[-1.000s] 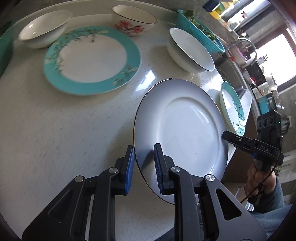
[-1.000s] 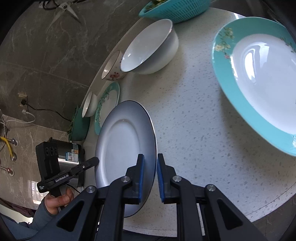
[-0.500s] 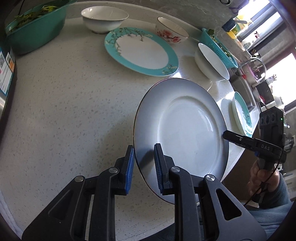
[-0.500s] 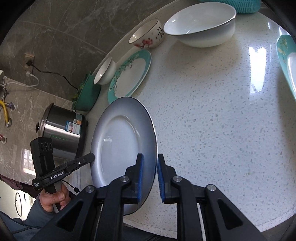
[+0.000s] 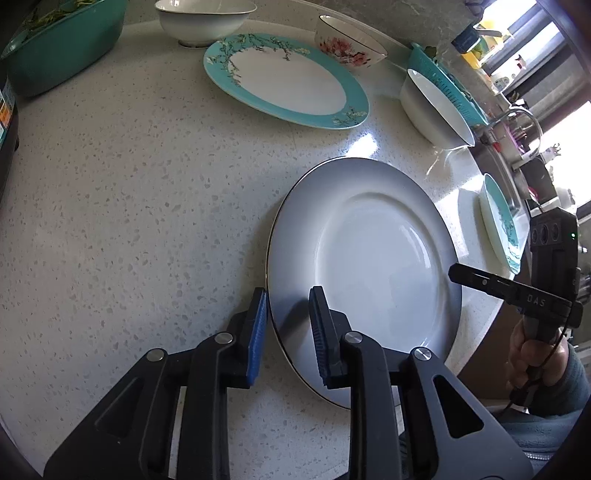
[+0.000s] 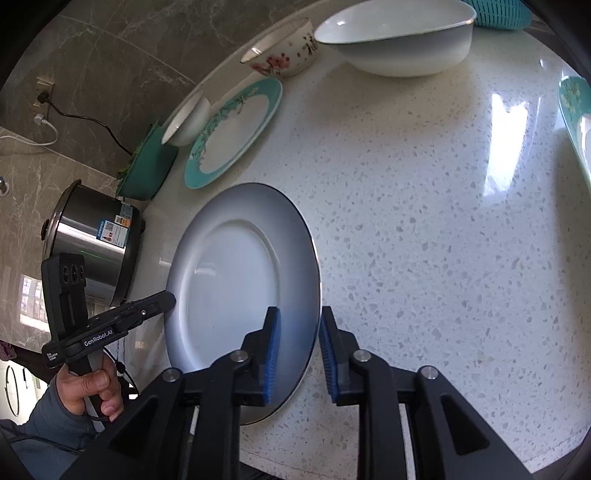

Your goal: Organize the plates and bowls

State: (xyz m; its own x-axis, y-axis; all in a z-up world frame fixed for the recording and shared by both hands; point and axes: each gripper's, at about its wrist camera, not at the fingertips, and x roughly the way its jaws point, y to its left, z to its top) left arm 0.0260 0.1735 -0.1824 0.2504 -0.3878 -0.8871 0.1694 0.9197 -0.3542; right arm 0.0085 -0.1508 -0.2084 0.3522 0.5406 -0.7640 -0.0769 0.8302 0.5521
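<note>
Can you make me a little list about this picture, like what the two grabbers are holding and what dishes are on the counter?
held thing: white plate, gripped at opposite edges
left gripper: fingers straddle the plate's rim
right gripper: fingers straddle the opposite rim
plate position: low over the speckled counter; contact unclear
other plates: teal-rimmed flower plate, second teal plate near the counter edge
bowls: white bowl, pink-flower bowl, big white bowl
also there: green basin, steel cooker
</note>
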